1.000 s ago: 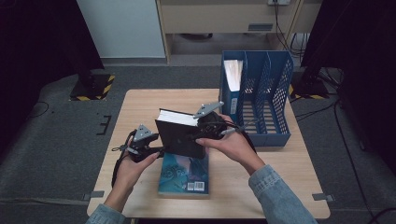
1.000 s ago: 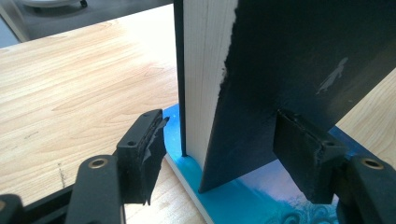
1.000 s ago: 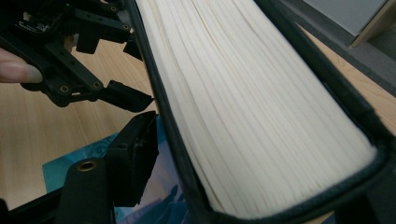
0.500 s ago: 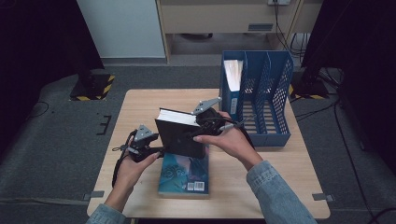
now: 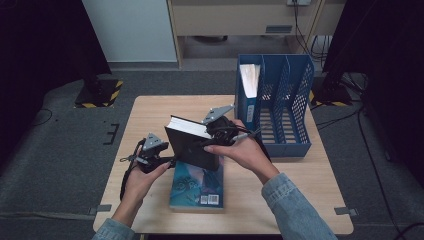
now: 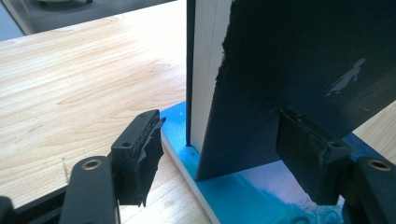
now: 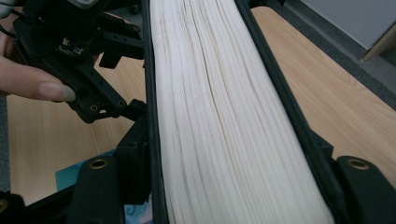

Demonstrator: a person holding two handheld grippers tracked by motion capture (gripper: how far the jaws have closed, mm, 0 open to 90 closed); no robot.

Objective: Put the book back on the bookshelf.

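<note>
I count two books on my worktop (image 5: 150,112): a black book (image 5: 192,147), worn at its cover edge, upright on the blue book (image 5: 197,187). My right hand-held gripper (image 5: 212,137) clamps it, jaws just closing; left hand-held gripper (image 5: 170,160) straddles its corner, not gripping.
</note>
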